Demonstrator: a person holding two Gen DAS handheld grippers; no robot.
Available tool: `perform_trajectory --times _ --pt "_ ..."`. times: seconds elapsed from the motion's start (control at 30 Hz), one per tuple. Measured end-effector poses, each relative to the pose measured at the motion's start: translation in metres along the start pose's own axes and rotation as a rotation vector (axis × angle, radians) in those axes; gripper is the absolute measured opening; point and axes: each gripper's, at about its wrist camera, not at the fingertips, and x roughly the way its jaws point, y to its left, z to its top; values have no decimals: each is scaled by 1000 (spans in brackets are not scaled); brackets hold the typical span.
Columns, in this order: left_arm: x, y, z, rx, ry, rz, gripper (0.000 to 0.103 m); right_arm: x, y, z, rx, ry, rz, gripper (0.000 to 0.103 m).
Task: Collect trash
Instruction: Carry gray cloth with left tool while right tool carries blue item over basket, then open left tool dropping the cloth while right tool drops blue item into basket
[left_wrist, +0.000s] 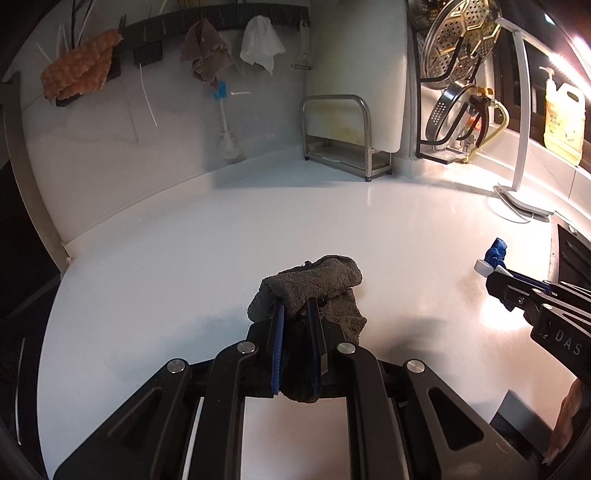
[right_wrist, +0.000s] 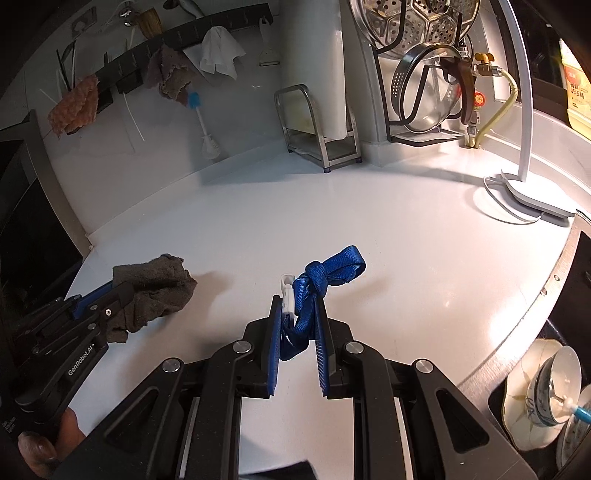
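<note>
left tool (left_wrist: 295, 306) marked "genrobot.ai" grips grey rag (left_wrist: 314, 284); right tool (right_wrist: 298, 302) grips blue strap (right_wrist: 328, 273).

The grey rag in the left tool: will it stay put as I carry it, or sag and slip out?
Probably floppy: the grey rag bunches and droops either side of the left tool, which is shut on it. It looks light, and its nubbly weave against the ribbed blue pads should resist slipping. The loose corner hanging below the fingers may drag on the white counter if carried low.

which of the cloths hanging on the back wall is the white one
The white cloth, rightmost of the three hanging on the rail. The orange cloth hangs far left, the grey-brown cloth between them.
</note>
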Motion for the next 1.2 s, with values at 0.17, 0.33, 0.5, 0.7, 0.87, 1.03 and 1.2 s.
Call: perform_trajectory --times 0.17,0.33,0.5,0.7,0.87,1.03,1.2 --pt "-35 0 -19 -13 -9 -37 12 -32 11 -27 -21 -10 -25 16" --pt "-77 -2 -42 -10 -19 -54 12 -79 22 -65 -53 -62 -93 16" --pt "-115 -7 -65 -17 -6 -95 12 -115 27 -113 -10 -47 -100 16" --pt "-147 -13 -107 -55 20 -141 12 -146 21 -174 68 -19 -98 16" --pt "-154 -26 -138 -58 61 -165 12 -160 6 -210 128 41 -89 16" --pt "-157 -42 -161 -32 99 -183 12 -172 5 -227 117 50 -96 17" --pt "-160 -48 -168 -22 120 -199 12 -172 12 -234 92 70 -86 17"
